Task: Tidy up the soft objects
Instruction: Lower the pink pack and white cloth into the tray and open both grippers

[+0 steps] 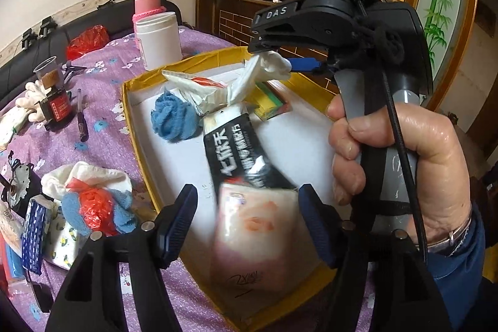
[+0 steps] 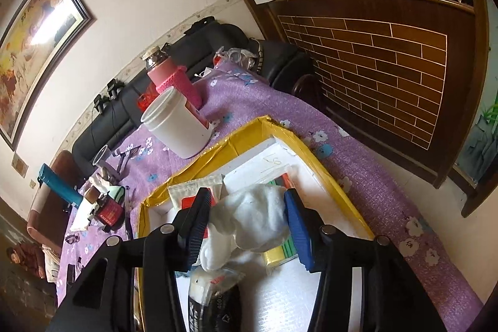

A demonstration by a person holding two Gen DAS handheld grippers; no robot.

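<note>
Both sets of jaws stand released — the left gripper (image 1: pixel 247 221) straddles a pink tissue pack (image 1: pixel 261 241), the right gripper (image 2: pixel 246 226) a white cloth (image 2: pixel 249 220) — inside the yellow-rimmed box (image 2: pixel 314 154) on the table (image 2: pixel 242 95).

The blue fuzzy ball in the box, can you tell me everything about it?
The blue fuzzy ball looks like a soft cloth or sock scrunched into a loose lump. It lies on the white floor of the yellow-rimmed box, near its far left corner. A crinkled white packet touches its right side. No gripper touches it.
</note>
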